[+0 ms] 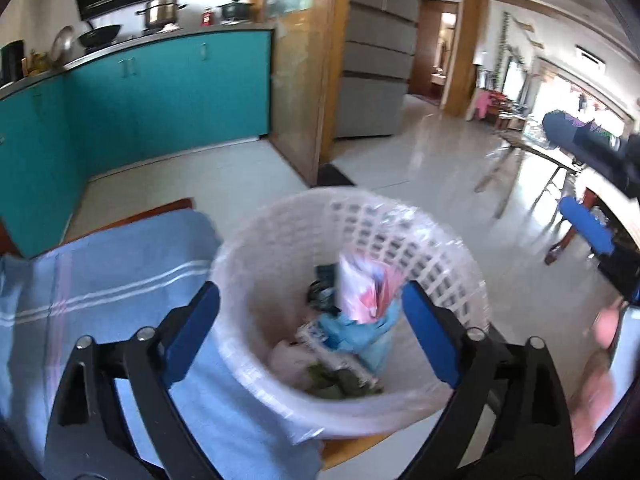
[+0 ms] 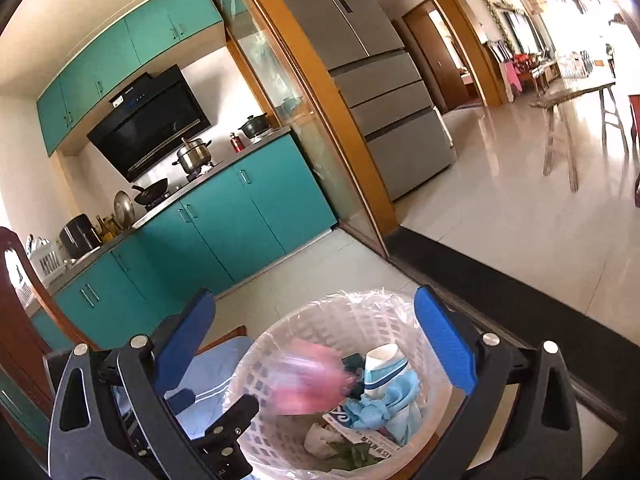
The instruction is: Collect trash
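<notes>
A white lattice waste basket (image 1: 280, 232) with a clear liner stands beside a table; it also shows in the right wrist view (image 2: 360, 320). It holds blue wrappers (image 1: 360, 332), paper and green scraps. A pink wrapper (image 1: 370, 288) is in mid-air inside the basket, blurred in the right wrist view (image 2: 308, 380). My left gripper (image 1: 312, 332) is open and empty over the basket. My right gripper (image 2: 316, 344) is open and empty above the basket; it also shows at the right edge of the left wrist view (image 1: 580, 184).
A blue striped cloth (image 1: 100, 300) covers the table at the left. Teal kitchen cabinets (image 2: 224, 216), a grey fridge (image 2: 384, 92) and a wooden door frame (image 2: 332, 120) stand behind. A wooden chair back (image 2: 24, 312) is at the left. A bench (image 2: 572, 112) stands on the tiled floor.
</notes>
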Available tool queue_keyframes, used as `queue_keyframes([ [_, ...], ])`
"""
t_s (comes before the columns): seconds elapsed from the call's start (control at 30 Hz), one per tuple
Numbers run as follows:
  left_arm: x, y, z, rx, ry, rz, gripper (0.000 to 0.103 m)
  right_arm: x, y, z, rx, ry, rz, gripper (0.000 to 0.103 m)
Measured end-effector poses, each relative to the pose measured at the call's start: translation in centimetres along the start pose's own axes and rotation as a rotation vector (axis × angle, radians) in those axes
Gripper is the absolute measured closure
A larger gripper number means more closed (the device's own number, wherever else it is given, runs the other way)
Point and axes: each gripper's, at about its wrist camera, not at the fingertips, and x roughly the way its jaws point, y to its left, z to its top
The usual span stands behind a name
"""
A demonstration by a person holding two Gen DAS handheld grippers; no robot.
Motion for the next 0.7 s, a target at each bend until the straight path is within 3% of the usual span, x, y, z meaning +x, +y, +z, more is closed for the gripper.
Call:
queue_keyframes([
  [0.13, -3.1, 4.7, -3.2, -0.034, 0.017, 0.103, 0.004, 0.4, 1.7, -0.9, -0.044, 0.048, 0.039, 0.005],
  [0.3, -9.6, 12.2, -7.4, -0.121, -0.006, 0.239, 0.004, 0.6, 6.9, -3.9, -0.187, 0.134, 0.114, 0.006],
  [0.43, -14.8, 17.9, -10.1, -0.272, -0.051, 0.319, 0.004, 0.6, 11.1, -7.1, -0.294, 0.213, 0.142, 0.005],
  [0.53, -17.2, 20.1, -11.3, -0.311, -0.088, 0.358, 0.004, 0.4, 14.1, -9.8, -0.381, 0.256, 0.141, 0.005],
  [0.7, -17.5, 21.3, -12.0, -0.276, -0.085, 0.434, 0.004, -0.1, 17.2, -13.2, -0.45, 0.3, 0.139, 0.004],
])
